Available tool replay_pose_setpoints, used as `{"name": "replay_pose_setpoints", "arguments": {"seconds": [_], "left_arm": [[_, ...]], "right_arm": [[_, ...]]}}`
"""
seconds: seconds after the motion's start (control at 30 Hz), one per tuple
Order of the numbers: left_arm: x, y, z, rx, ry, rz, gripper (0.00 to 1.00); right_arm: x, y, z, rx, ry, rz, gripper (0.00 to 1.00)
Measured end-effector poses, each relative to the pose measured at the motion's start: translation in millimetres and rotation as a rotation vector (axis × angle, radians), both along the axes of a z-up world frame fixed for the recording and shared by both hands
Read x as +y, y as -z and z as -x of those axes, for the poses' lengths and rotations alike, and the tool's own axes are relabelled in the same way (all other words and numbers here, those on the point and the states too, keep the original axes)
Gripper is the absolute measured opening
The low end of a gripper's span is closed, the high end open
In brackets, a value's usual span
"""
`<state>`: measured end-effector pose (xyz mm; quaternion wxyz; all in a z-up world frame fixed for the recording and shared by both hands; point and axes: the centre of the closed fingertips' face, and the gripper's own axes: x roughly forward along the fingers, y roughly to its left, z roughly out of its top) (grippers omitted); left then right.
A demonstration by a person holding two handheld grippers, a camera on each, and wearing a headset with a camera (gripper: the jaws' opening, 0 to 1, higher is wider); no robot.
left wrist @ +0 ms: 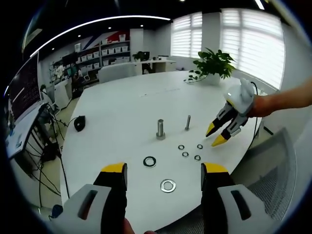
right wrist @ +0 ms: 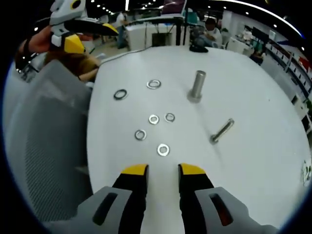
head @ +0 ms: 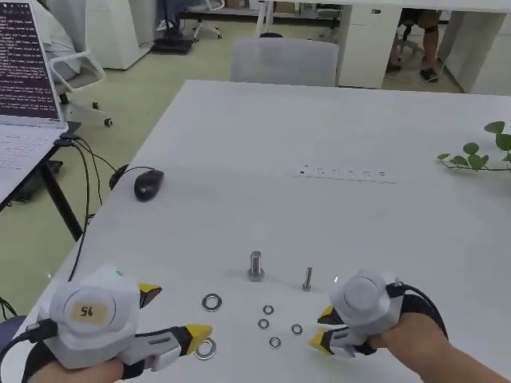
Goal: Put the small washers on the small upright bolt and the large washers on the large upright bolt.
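A large upright bolt (head: pixel 255 266) and a thin small upright bolt (head: pixel 307 278) stand on the white table (head: pixel 319 136). Two large washers (head: pixel 211 302) (head: pixel 205 349) lie flat in front of the large bolt. Several small washers (head: pixel 268 309) lie scattered in front of the small bolt. At the near left edge my left gripper (head: pixel 174 313) is open wide and empty, with one large washer (left wrist: pixel 168 185) just ahead of its jaws. My right gripper (head: pixel 322 328) is open with a narrow gap, empty, and a small washer (right wrist: pixel 163 149) lies just in front of it.
A black mouse (head: pixel 148 184) with its cable lies at the table's left side. A laptop (head: pixel 24 80) stands on a side desk further left. Plant leaves (head: pixel 479 152) reach in at the right, and a grey chair (head: pixel 283 62) stands at the far edge.
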<state>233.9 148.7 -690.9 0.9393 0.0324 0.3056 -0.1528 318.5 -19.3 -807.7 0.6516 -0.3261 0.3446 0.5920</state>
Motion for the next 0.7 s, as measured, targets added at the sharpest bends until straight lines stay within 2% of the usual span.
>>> {"name": "replay_pose_setpoints", "arguments": {"seconds": [0.2,0.47,0.53,0.57,0.6,0.7], "left_arm": [[3.4,-0.3,1.0,0.000,-0.014,0.000,0.61],[10.9,-1.5,0.9,-0.004,-0.035,0.002,0.60],[11.0,-1.5,0.8,-0.004,-0.035,0.003,0.60],[11.0,-1.5,0.9,-0.004,-0.035,0.003,0.60],[11.0,-1.5,0.9,-0.005,-0.036,0.004,0.60],[10.0,0.8,0.8,-0.003,-0.033,0.007,0.60]], "right_arm": [[14.8,7.6,-2.5,0.014,-0.068,0.041,0.24],[22.7,15.3,-4.3,0.027,-0.142,0.109,0.20],[20.0,18.4,-2.7,0.028,-0.170,0.146,0.19],[24.1,17.6,-3.0,0.016,-0.190,0.132,0.19],[23.9,18.7,-3.1,0.019,-0.181,0.142,0.19],[22.1,17.7,-3.2,0.011,-0.252,0.190,0.18]]}}
